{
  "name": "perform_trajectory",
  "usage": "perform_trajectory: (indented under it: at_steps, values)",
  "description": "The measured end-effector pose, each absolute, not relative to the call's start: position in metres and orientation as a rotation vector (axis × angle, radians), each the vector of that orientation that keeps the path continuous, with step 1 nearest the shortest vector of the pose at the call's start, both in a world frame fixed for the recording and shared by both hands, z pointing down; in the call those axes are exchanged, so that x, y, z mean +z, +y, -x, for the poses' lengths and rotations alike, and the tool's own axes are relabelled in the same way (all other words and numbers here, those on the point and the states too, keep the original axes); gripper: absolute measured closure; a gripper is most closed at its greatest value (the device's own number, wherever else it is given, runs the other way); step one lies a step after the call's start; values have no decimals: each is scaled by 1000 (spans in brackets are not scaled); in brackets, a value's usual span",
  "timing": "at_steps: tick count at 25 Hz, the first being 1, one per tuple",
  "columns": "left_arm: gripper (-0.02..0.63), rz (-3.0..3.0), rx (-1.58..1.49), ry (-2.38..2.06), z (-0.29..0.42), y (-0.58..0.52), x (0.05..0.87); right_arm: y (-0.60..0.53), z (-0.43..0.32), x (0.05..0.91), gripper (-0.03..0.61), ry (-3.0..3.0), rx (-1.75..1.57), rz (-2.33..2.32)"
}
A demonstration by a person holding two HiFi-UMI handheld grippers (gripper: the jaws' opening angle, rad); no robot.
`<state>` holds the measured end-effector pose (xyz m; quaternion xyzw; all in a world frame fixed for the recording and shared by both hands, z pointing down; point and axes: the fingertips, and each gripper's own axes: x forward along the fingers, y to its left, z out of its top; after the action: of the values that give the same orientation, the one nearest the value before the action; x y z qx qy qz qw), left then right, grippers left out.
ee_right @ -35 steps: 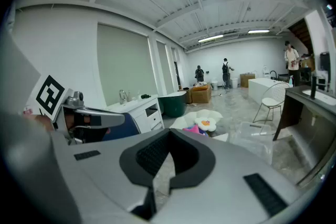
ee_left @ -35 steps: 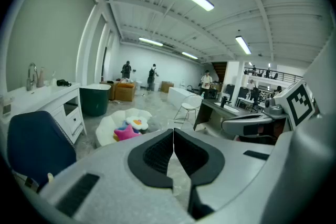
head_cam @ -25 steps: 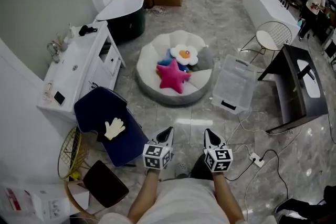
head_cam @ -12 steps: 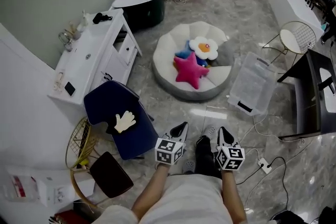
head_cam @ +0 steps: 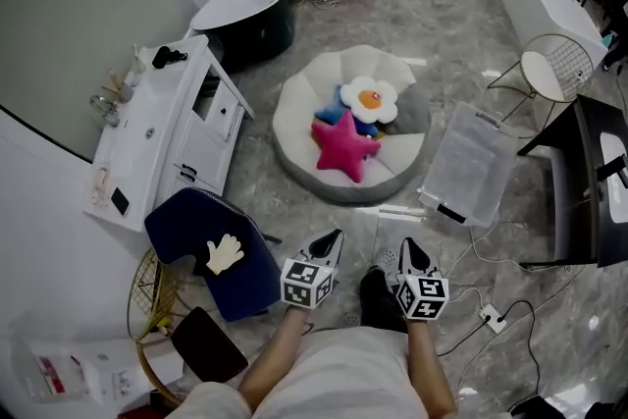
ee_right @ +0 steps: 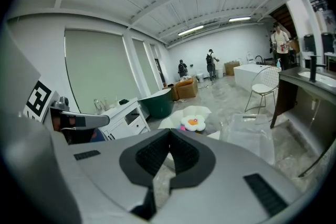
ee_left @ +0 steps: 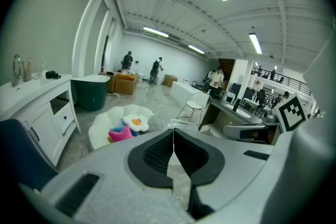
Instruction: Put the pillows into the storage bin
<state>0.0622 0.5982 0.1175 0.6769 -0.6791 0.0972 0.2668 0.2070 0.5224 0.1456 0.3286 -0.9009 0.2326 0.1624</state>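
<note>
Progress: nothing is stowed yet, by my reading; every pillow in sight lies outside the bin.
Pillows: pink star pillow (head_cam: 343,147), white flower pillow (head_cam: 369,100) and blue pillow (head_cam: 337,105) lie piled together, touching, near the middle of the round cushion (head_cam: 294,113) on the floor.
Bin: clear storage bin (head_cam: 471,162) stands on the floor just beside the cushion's right edge and looks empty; I cannot tell whether a lid covers it.
Left claw: left claw (head_cam: 331,237) is closed tight on nothing, near the person's body and well apart from the pillows.
Right claw: right claw (head_cam: 407,246) is likewise closed and empty, beside the left one.
Remaining: judged from this, the whole job, meaning reaching the cushion, gripping each of the three pillows and carrying them to the bin.
</note>
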Motion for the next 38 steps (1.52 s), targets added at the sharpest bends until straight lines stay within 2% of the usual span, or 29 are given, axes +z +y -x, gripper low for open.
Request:
perform_trajectory:
  at_steps: [16,17,19,21,30,31,32,38]
  values:
    - [601,-1838,282,-1830,-9,447,108,361,-174,151,580,-2630,787,-934]
    - [601,-1837,282,-1828,-6,441,110,353,-173,154,575,-2631,807,-935]
    - [600,-1817,280,-1830,2,432,118,342,-173,161,500,-2620,812,-918]
    - [598,-1786,261,-1838,10,424,126,333,-175,167,499,-2610,803,-905]
    - [428,-1759,141,-1895,27,410,132,326,-170,184,406,-2589,856,-789]
    - [408,-1762,111,-1902,30,410,131,327,-167,186,381,-2580,860,-767]
    - [398,-1766,90,-1901,32,409,131,328,-163,187,360,-2576,862,-745]
    - [375,-1754,71,-1867,48,401,140,326,-143,188,336,-2565,841,-705]
